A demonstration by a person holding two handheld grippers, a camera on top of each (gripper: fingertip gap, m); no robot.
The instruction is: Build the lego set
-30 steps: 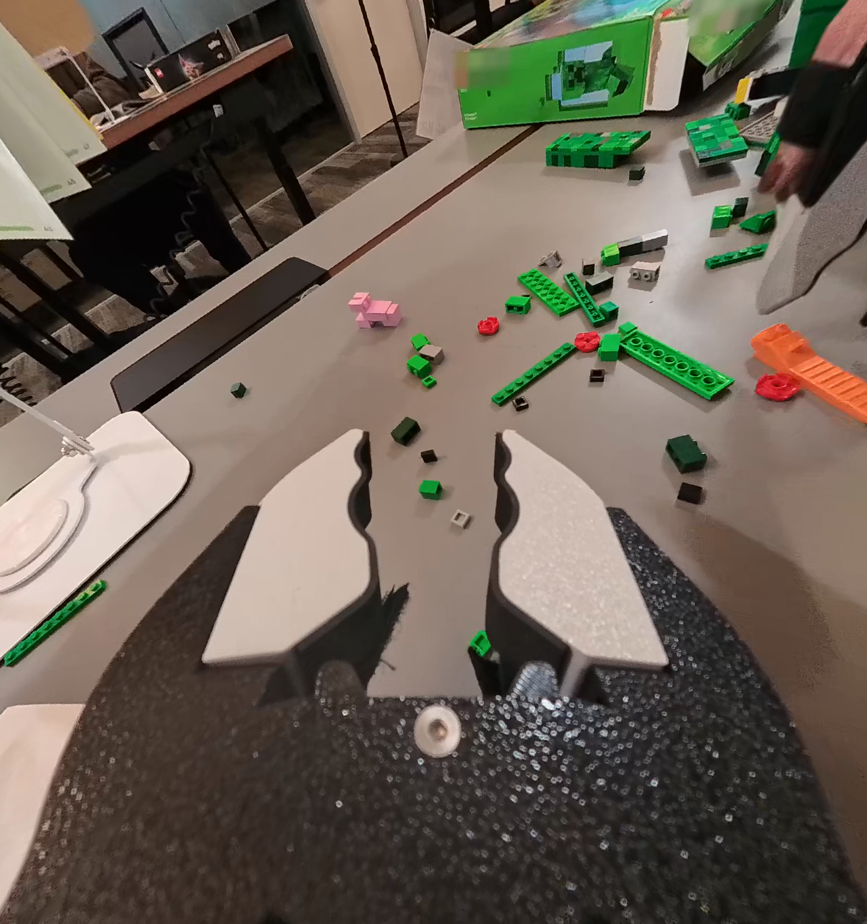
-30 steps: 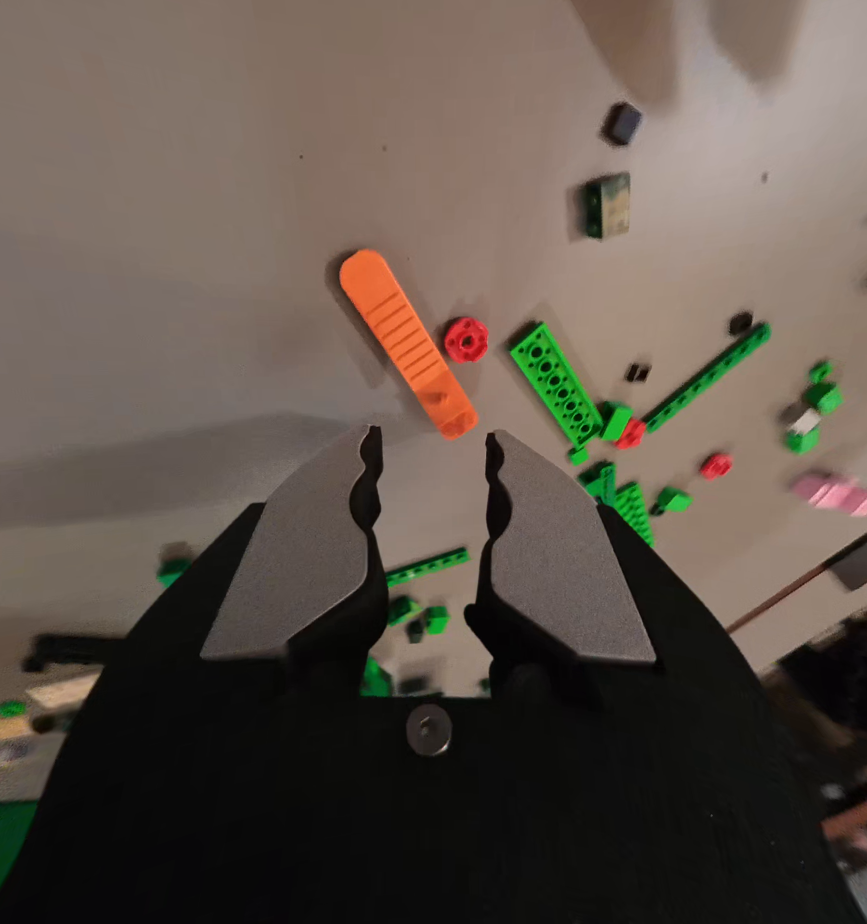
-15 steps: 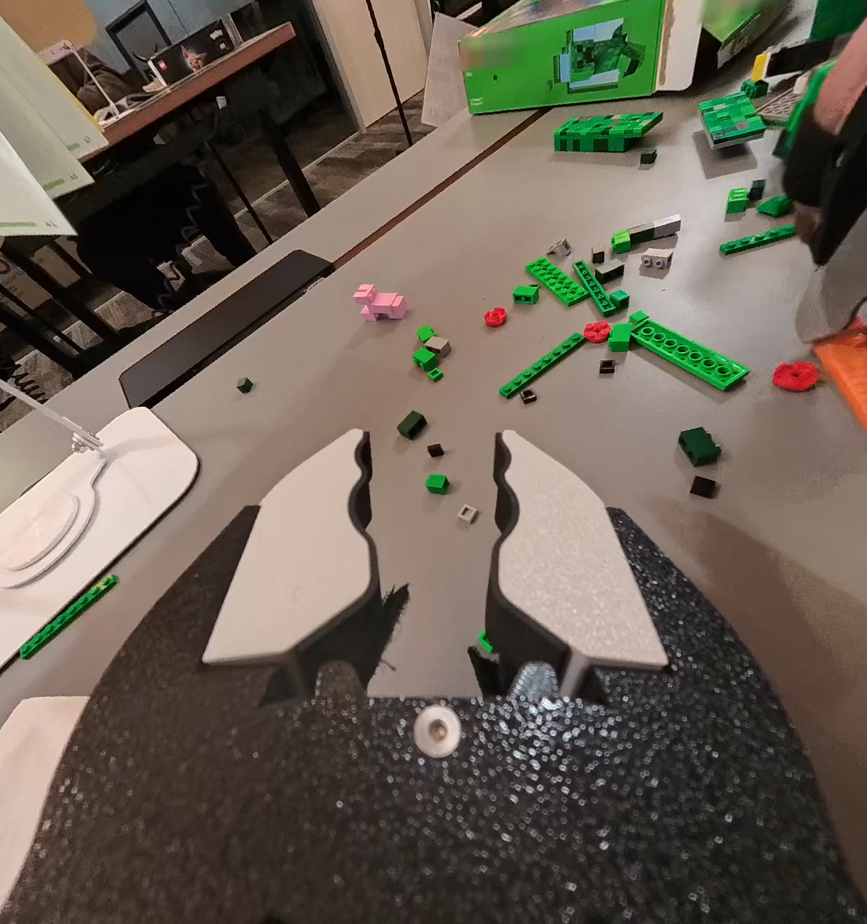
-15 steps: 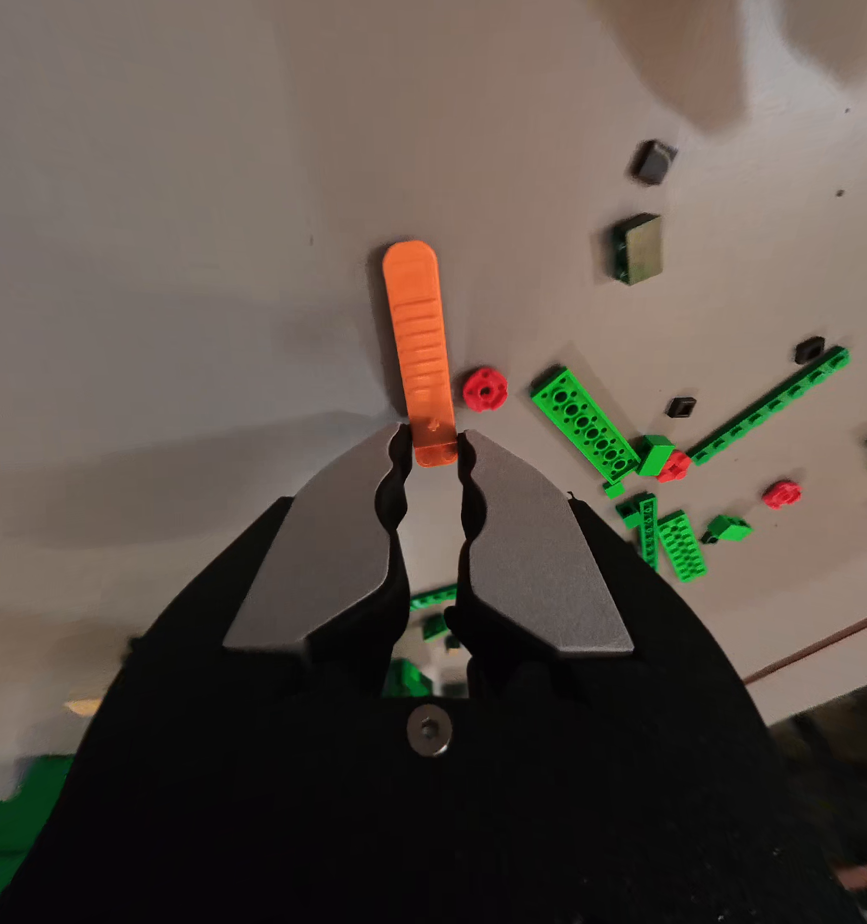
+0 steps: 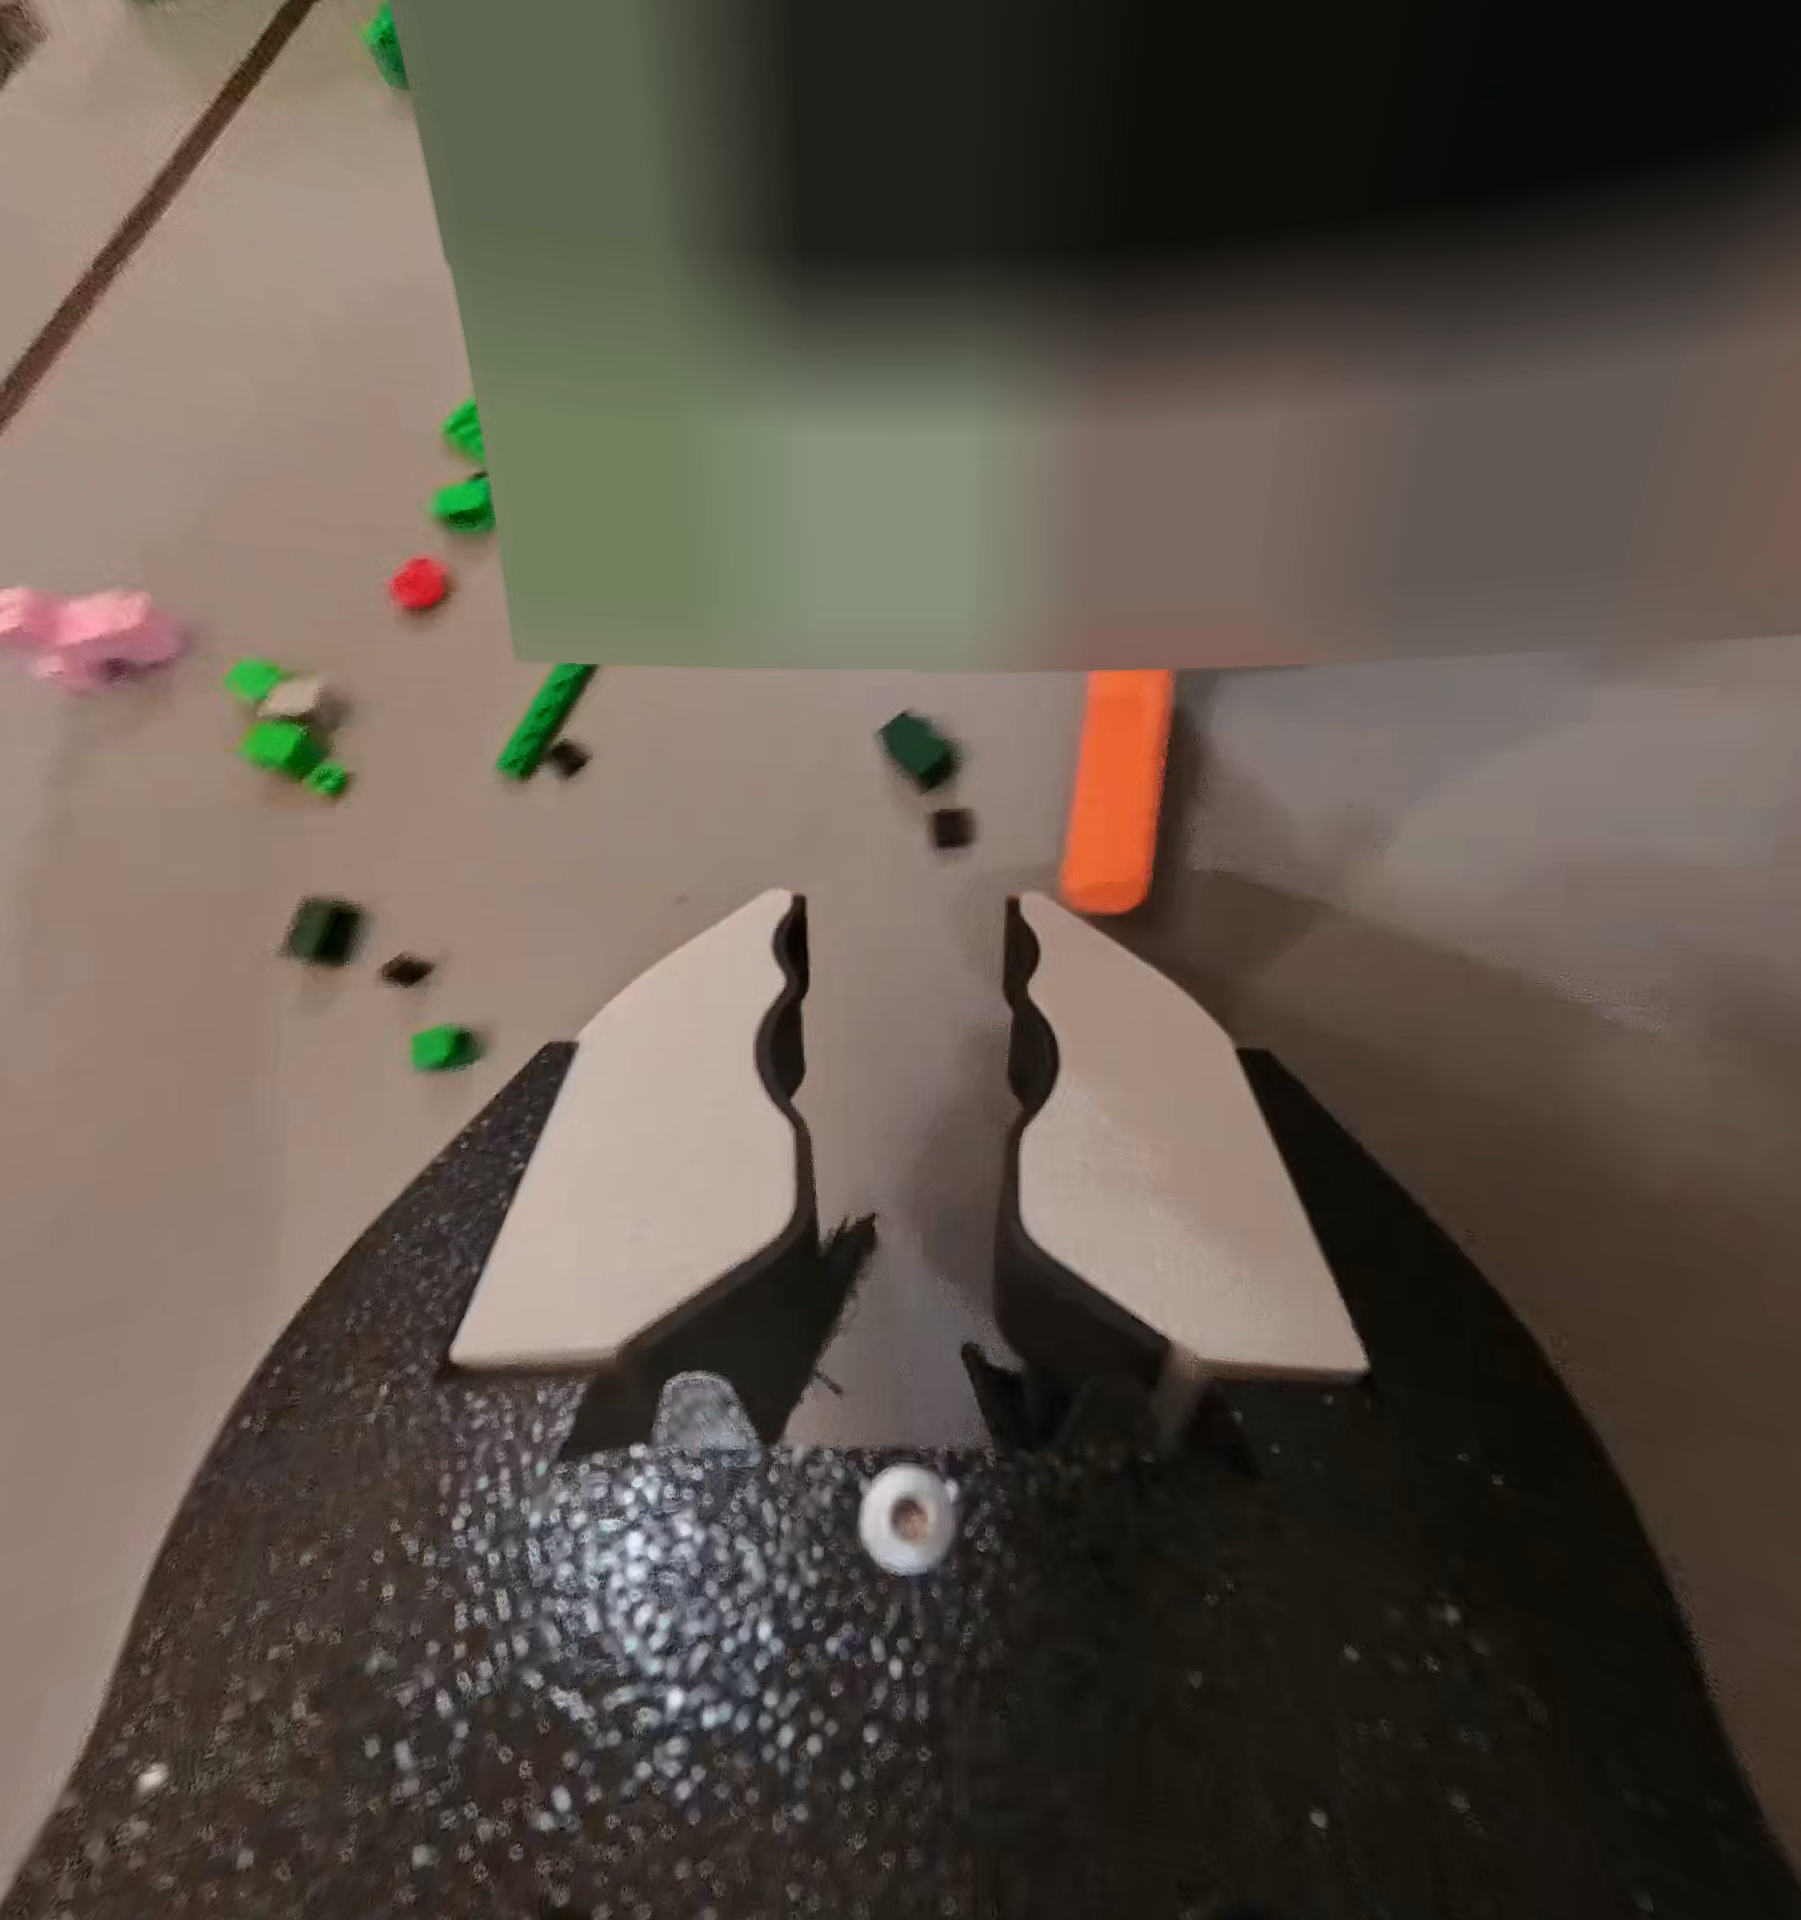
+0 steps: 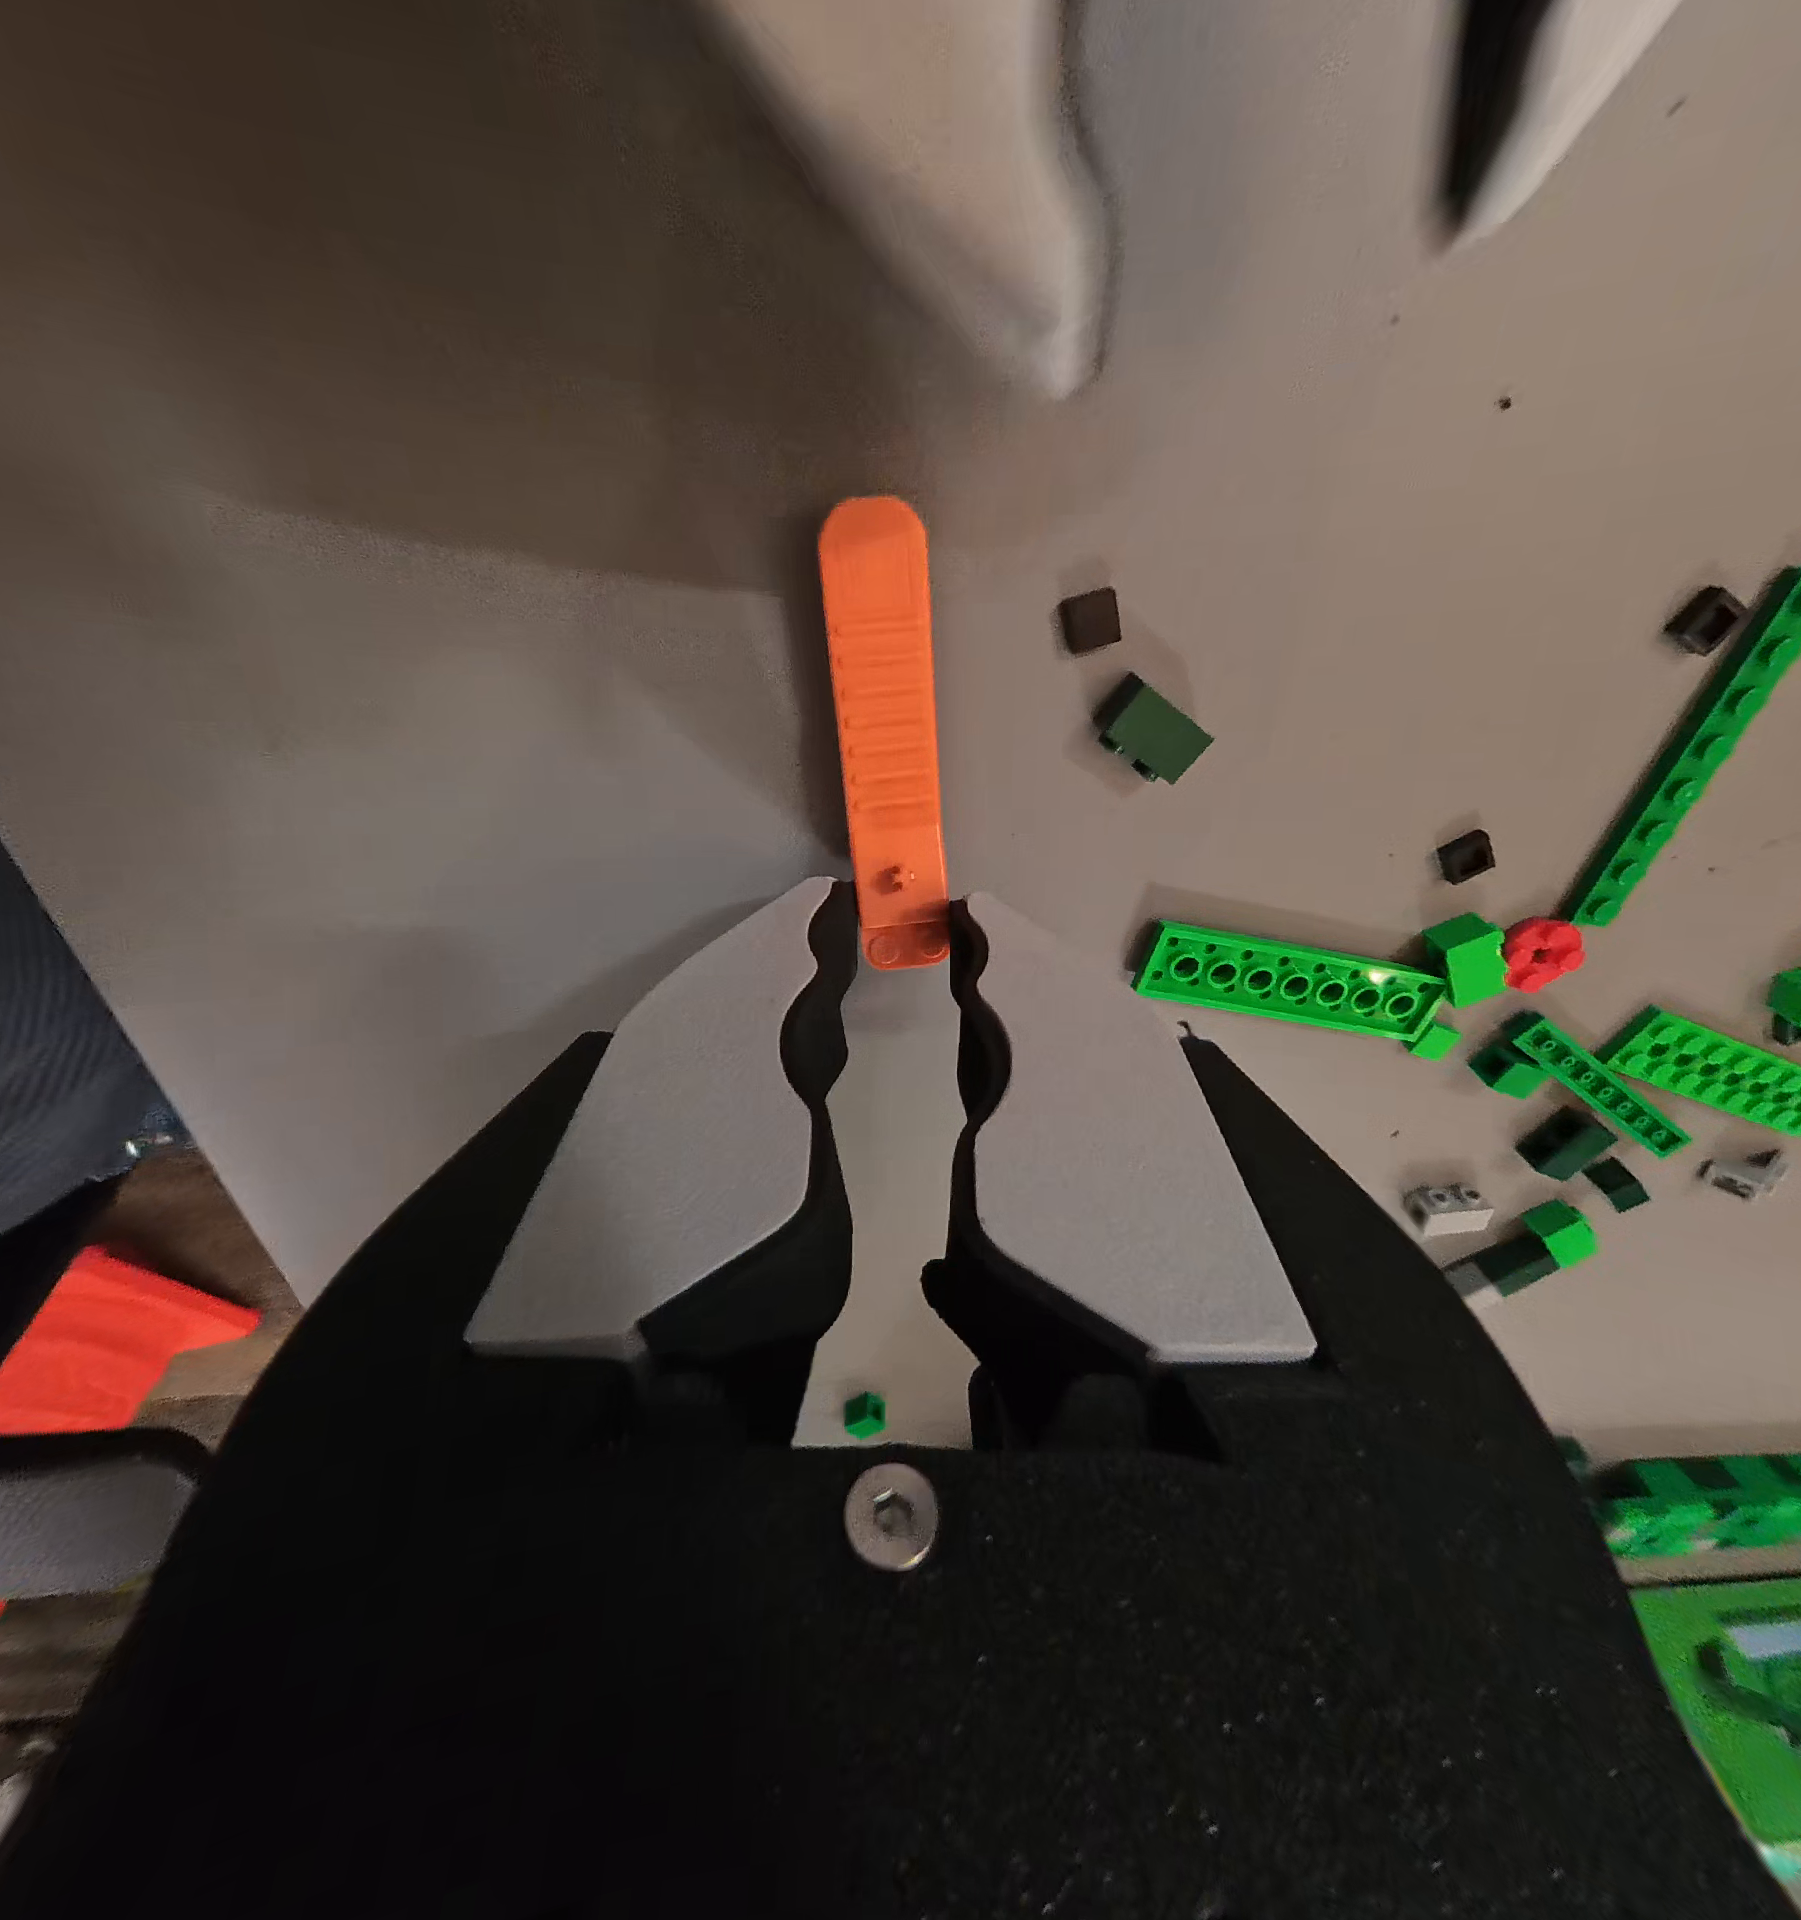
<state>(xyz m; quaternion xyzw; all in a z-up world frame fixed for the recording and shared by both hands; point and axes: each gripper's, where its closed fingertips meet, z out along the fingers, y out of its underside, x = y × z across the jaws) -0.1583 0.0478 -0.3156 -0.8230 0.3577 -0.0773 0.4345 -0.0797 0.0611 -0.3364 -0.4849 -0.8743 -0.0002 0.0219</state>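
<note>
Seeing my right tool (image 6: 901,914) pinched on the studded end of the orange separator (image 6: 880,717), which sticks straight out ahead of the fingertips (image 6: 813,899) over the grey tabletop (image 6: 356,520); can't tell if its far end touches the surface. My left tool (image 5: 906,914) has a clear gap between its fingers (image 5: 667,1132) with nothing in it, and only bare tabletop (image 5: 148,1039) shows through. In the left wrist view the separator's (image 5: 1114,790) rounded end sits just ahead and to the right of the left tool's tip. To the right of the separator, in the right wrist view: a small black tile (image 6: 1090,620), a dark green brick (image 6: 1154,727), a long green strip (image 6: 1706,748), a wide holed green plate (image 6: 1291,977) with a green cube (image 6: 1465,956) and a red round stud (image 6: 1543,951) at its end, and more green plates (image 6: 1727,1070) further right. One tiny green piece (image 6: 864,1413) lies on the tabletop, seen between the right tool's finger bases. Left wrist view is motion-blurred: pink pig figure (image 5: 75,634) at far left, a red stud (image 5: 418,582), scattered green bits (image 5: 283,743), a dark green brick (image 5: 917,748). Upper part of that view is a masked patch, so nothing readable there.
</note>
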